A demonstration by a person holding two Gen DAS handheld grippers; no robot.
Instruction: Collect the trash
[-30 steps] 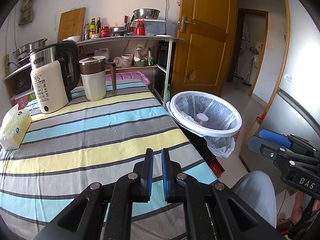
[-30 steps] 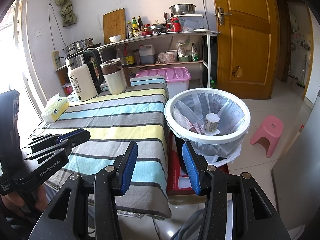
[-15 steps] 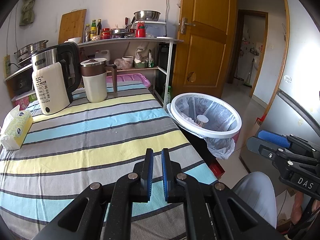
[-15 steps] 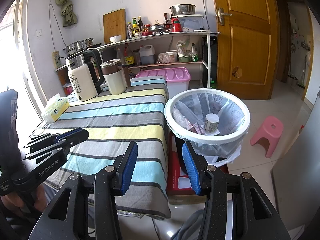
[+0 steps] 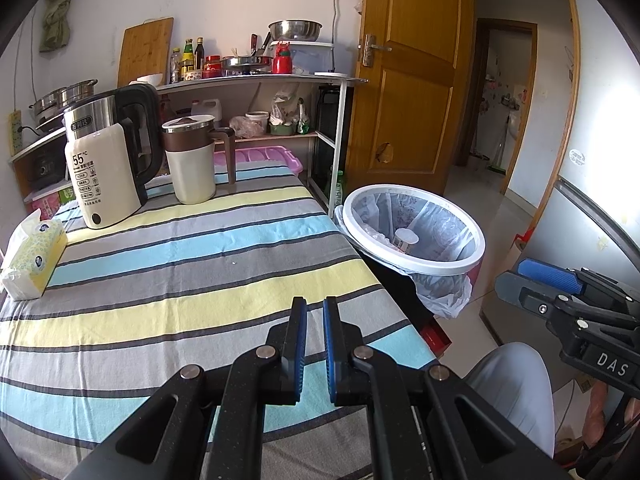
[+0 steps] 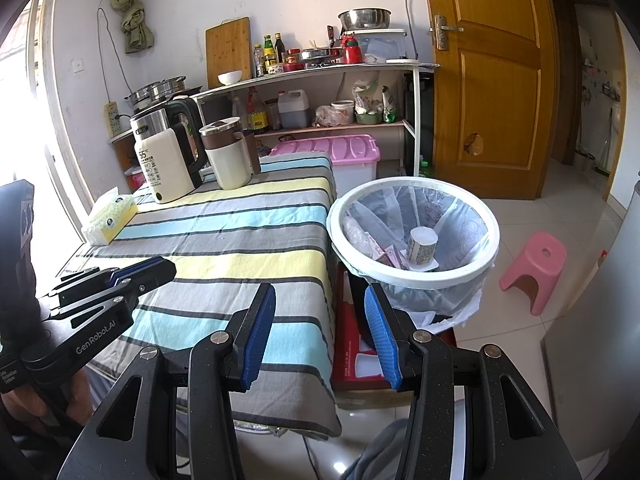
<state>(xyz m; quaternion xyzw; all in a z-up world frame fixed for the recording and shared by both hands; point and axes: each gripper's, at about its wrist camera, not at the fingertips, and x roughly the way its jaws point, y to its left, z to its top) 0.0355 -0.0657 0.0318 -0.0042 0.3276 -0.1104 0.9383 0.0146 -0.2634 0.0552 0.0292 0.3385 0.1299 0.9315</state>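
Left gripper (image 5: 315, 312): angled down over the near table (image 5: 168, 280), jaws nearly together, empty. Right gripper (image 6: 320, 308): angled down, jaws apart, empty. Trash bin (image 6: 414, 276) right of table holds a cup (image 6: 421, 245). Both unmoved since earlier.

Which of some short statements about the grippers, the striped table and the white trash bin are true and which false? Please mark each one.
1. The left gripper is shut and holds nothing. True.
2. The right gripper is clamped on a paper cup. False: its jaws stand apart and empty.
3. A white paper cup lies inside the white round trash bin with a plastic liner. True.
4. The yellow tissue pack lies in the bin. False: it rests on the striped tablecloth.
5. The cream electric kettle stands on the floor. False: it stands on the table.
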